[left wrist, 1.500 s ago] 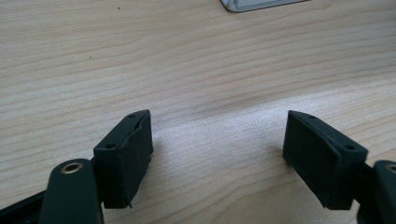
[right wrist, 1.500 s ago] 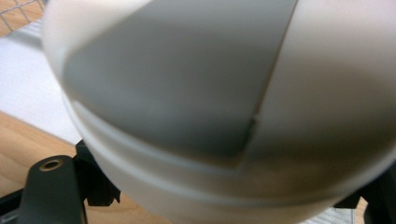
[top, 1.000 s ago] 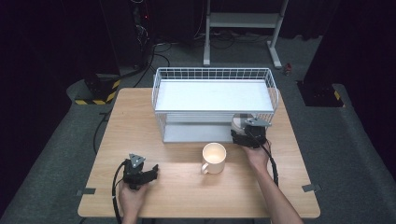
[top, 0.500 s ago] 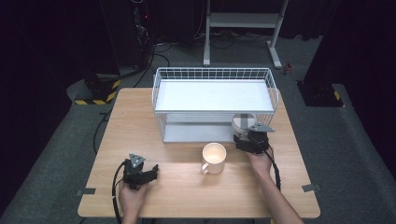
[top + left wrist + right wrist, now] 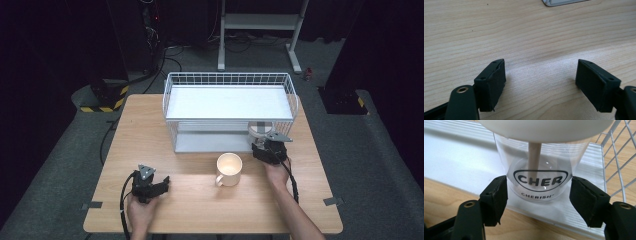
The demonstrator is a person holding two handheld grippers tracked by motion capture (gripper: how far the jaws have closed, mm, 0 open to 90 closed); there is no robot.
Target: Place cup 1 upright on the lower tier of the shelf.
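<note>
A clear plastic cup printed "CHERISH" stands on the white lower shelf of a wire rack. It has a white lid and a pale straw. My right gripper has just been closing, with the cup between its jaws and both pads against the cup's base. In the high view that gripper reaches into the rack's front right corner, where the cup stands. My left gripper rests at the front left of the table, and its jaws stand open over bare wood.
A cream mug stands on the wooden table between the two hands, handle toward the front left. The rack's wire side runs close to the right of the cup. Dark floor surrounds the table.
My right gripper has slid a little toward the rack's lower shelf, and its jaws have narrowed around the cup. The left hand and the mug have not moved.
</note>
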